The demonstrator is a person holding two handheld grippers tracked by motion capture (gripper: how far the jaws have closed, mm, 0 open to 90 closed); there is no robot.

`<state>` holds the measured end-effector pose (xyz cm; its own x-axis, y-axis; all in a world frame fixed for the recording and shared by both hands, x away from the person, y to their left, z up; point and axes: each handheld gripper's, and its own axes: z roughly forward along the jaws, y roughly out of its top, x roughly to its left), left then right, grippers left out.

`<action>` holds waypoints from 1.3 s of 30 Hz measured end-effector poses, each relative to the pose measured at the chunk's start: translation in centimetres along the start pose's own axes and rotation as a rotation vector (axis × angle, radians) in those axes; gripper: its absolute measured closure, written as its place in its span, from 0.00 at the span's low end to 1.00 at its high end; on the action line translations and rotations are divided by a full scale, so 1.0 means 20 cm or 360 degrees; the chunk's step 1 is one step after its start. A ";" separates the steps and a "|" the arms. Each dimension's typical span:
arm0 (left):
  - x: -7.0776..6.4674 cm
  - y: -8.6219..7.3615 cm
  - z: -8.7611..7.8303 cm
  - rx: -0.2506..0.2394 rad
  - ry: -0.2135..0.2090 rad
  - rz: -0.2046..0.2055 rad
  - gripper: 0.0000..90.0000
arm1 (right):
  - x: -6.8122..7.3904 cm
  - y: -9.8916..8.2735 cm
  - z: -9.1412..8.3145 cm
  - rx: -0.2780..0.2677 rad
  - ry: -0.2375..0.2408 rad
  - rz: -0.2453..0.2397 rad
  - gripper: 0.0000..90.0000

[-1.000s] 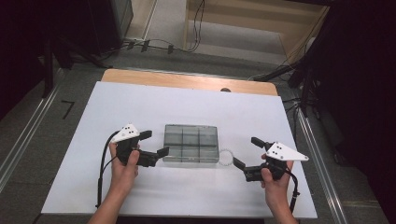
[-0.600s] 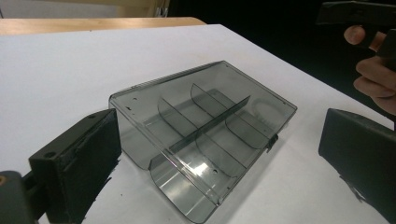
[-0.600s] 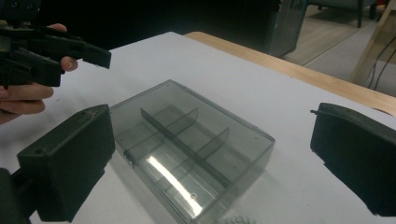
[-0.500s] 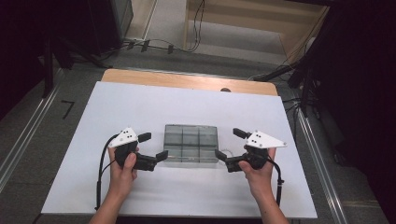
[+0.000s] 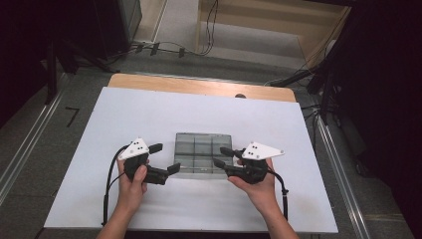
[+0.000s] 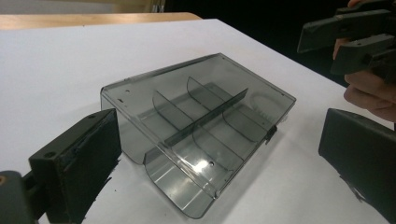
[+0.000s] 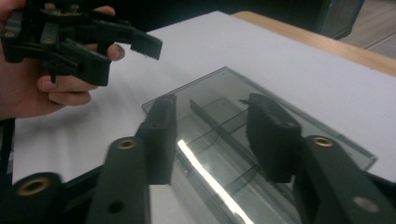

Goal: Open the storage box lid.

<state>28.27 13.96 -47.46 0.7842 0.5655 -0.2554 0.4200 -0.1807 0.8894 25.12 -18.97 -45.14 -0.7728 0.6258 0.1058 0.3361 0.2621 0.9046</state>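
The divided box (image 5: 201, 153) lies flat on the bench (image 5: 149, 114), nearer the person's edge than the far one. The left hand-held gripper (image 5: 165, 159) sits just left of the box, the right hand-held gripper (image 5: 222, 157) at the box's right end (its tips reach over that end, contact unclear). Behind the box the bench runs back to its far edge.

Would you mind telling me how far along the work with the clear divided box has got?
Done so far: both grippers flank the clear divided box on the white table. In hand: the right gripper reaches over the box's right edge, its jaws having just been closing, though no grip shows. The left gripper waits open at the left edge. Left: the box's lid looks shut, and nothing is lifted.
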 end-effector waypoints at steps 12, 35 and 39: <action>0.00 -0.03 0.02 0.0040 -0.0005 0.0000 0.00 | 0.05 -0.11 0.10 0.0154 0.0103 0.0024 0.98; 0.02 -0.06 0.04 0.0086 0.0017 -0.0006 0.00 | 0.07 -0.25 0.26 0.0391 0.0047 0.0070 0.98; 0.02 -0.06 0.04 0.0081 0.0019 -0.0014 0.00 | 0.07 -0.24 0.25 0.0362 0.0046 0.0090 0.98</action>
<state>28.49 13.86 -48.87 0.7749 0.5769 -0.2583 0.4497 -0.2159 0.8667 25.07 -15.77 -51.45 -0.7634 0.6236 0.1683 0.4892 0.3881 0.7811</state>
